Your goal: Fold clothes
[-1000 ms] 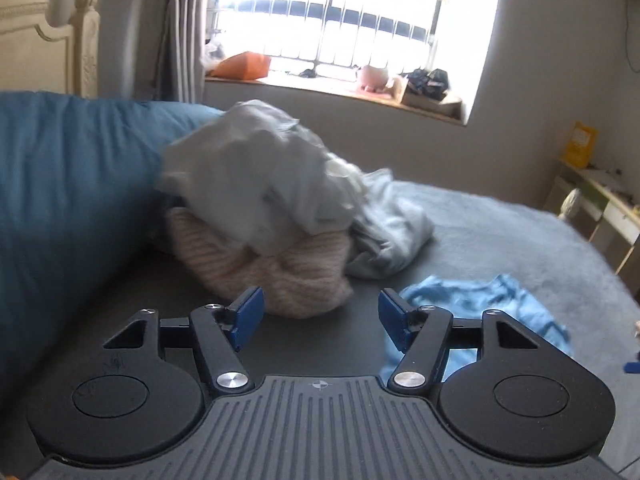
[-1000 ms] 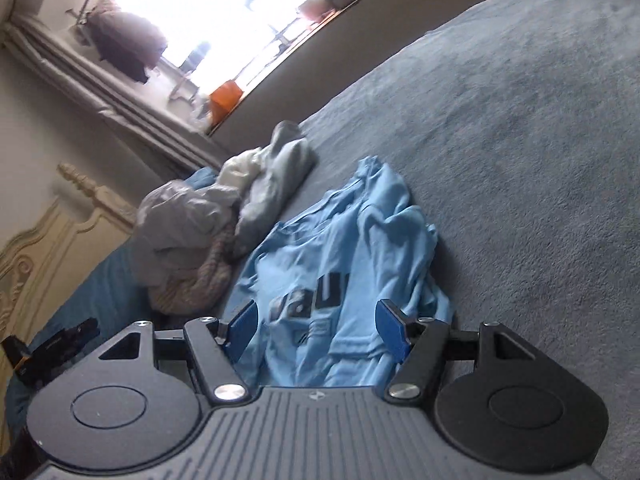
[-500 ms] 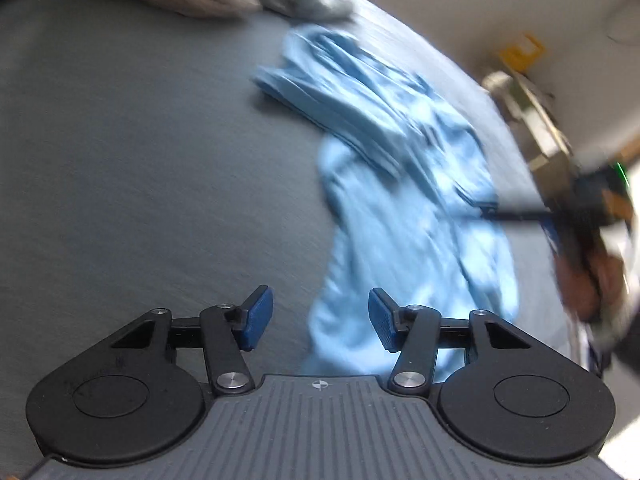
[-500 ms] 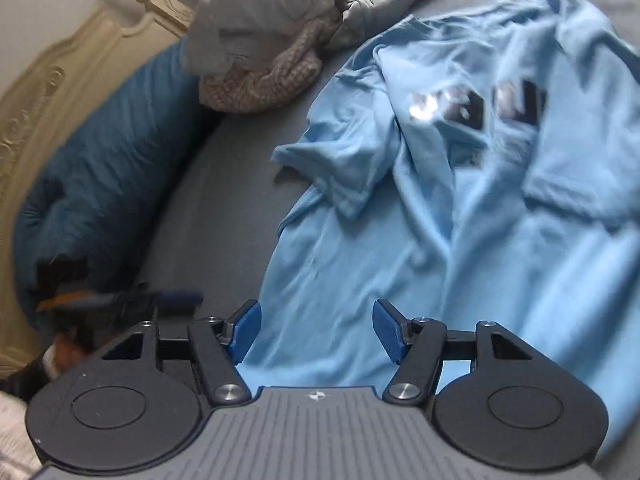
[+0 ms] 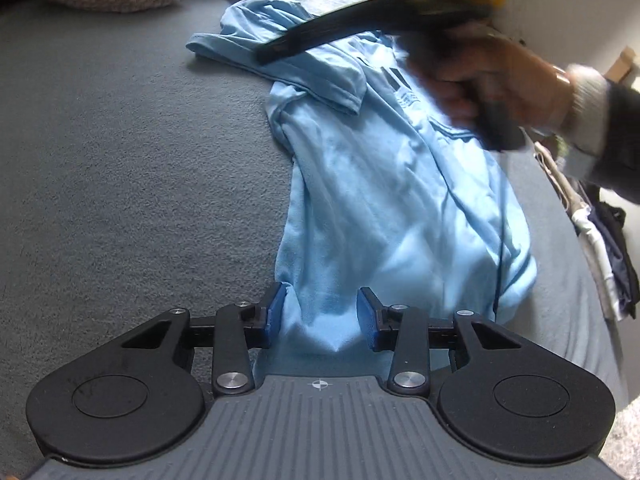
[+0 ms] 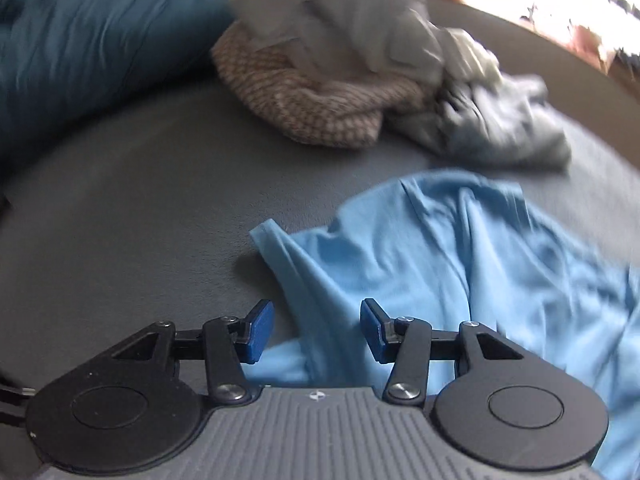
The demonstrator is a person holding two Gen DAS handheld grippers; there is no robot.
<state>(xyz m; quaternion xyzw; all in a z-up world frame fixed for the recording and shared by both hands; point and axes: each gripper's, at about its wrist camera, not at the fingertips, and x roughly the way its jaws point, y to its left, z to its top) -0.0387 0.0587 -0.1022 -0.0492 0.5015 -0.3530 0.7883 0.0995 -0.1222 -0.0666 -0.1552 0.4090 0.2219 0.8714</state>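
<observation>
A light blue T-shirt (image 5: 384, 184) lies rumpled on the grey bed (image 5: 132, 168), its hem end nearest the left wrist camera and its collar end farther off, one short sleeve (image 5: 280, 64) folded across the chest. The left tongs (image 5: 320, 314) stand open, blue pads apart, straddling the shirt's near edge — the fabric sits between the pads, but whether either pad touches it cannot be told. In the same view the person's right hand (image 5: 504, 84), blurred, holds the black handle of the other tool above the shirt's upper part, a pale cuff and dark sleeve (image 5: 600, 120) behind it. From the right wrist camera, the right tongs (image 6: 317, 330) are also open and hold nothing; a sleeve corner and crumpled shoulder of the shirt (image 6: 460, 256) lie under and beyond the gap. Farther up the bed is a heap of other clothes: a pinkish knitted garment (image 6: 304, 104) with a pale grey garment (image 6: 340, 20) on top and a darker grey one (image 6: 496, 120) beside it. A teal duvet (image 6: 88, 40) is bunched to the left of that heap.
</observation>
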